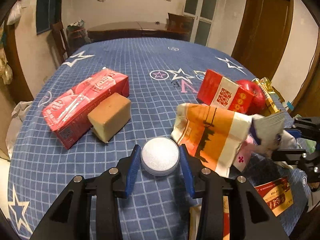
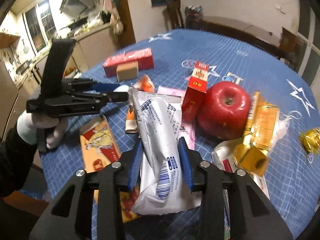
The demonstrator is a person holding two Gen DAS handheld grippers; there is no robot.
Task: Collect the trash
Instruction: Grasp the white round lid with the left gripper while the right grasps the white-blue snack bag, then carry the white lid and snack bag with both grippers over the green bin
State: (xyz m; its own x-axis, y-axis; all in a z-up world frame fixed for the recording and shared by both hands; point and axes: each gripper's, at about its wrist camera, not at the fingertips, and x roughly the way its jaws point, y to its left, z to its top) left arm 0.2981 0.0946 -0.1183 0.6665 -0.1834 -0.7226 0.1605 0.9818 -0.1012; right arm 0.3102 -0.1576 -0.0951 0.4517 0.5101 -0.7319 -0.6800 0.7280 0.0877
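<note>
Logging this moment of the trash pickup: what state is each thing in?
Left gripper: jaws around the white lid, which lies flat on the tablecloth.
Right gripper: jaws shut on the crumpled white wrapper.
Orange wrapper: crumpled, empty-looking.
Apple: whole, resting on the cloth.
Red carton: lying on its side.
Tan block: resting against the carton.

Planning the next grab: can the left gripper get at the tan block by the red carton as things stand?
Probably yes. The left gripper has its jaws around the white round lid, so that must go first. Beyond that, the tan block sits ahead-left on open tablecloth, leaning against the red carton; nothing lies between.
</note>
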